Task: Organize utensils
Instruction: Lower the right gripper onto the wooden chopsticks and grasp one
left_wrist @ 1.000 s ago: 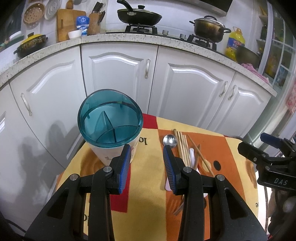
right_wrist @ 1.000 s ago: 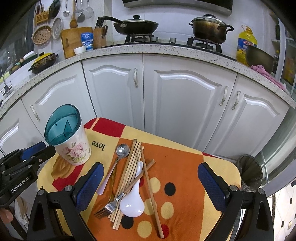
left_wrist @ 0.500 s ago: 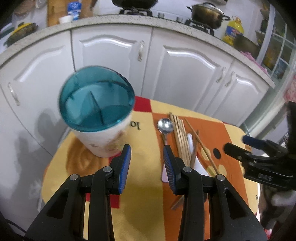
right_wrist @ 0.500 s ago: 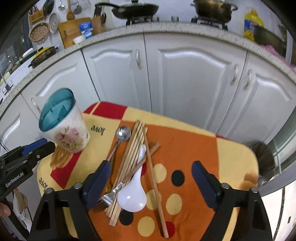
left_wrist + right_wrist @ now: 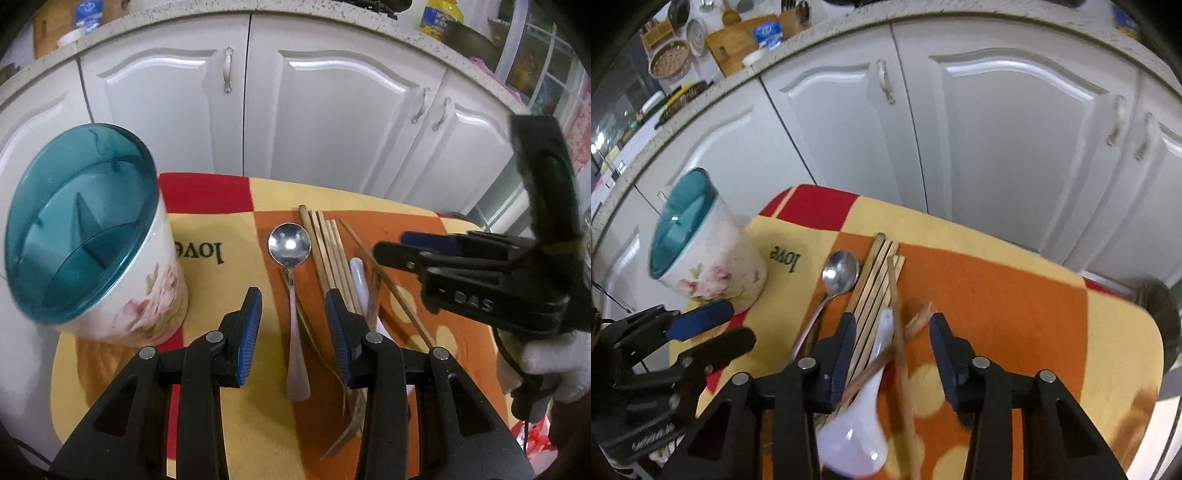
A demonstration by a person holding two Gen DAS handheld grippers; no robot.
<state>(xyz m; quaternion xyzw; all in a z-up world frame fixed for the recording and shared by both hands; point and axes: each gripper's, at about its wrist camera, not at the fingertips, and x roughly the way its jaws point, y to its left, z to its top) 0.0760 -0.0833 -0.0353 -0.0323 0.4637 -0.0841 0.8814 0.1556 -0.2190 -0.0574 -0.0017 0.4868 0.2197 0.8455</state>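
Note:
A floral utensil holder with a teal divided top (image 5: 85, 236) stands at the table's left; it also shows in the right wrist view (image 5: 701, 254). A metal spoon (image 5: 291, 266), a bundle of wooden chopsticks (image 5: 332, 254) and a white ceramic spoon (image 5: 857, 424) lie together on the cloth. My left gripper (image 5: 293, 328) is open and empty, low over the metal spoon's handle. My right gripper (image 5: 892, 354) is open and empty, over the chopsticks and white spoon. A fork lies under the pile, mostly hidden.
A yellow, orange and red cloth (image 5: 997, 295) covers the small table. White cabinet doors (image 5: 332, 110) stand just behind it. A dark bin (image 5: 1160, 317) sits beyond the table's right edge. My right gripper (image 5: 480, 280) shows at the right of the left wrist view.
Both grippers have come down and forward toward the pile of utensils. The right gripper's jaws have narrowed but stay open. The utensils and holder have not moved.

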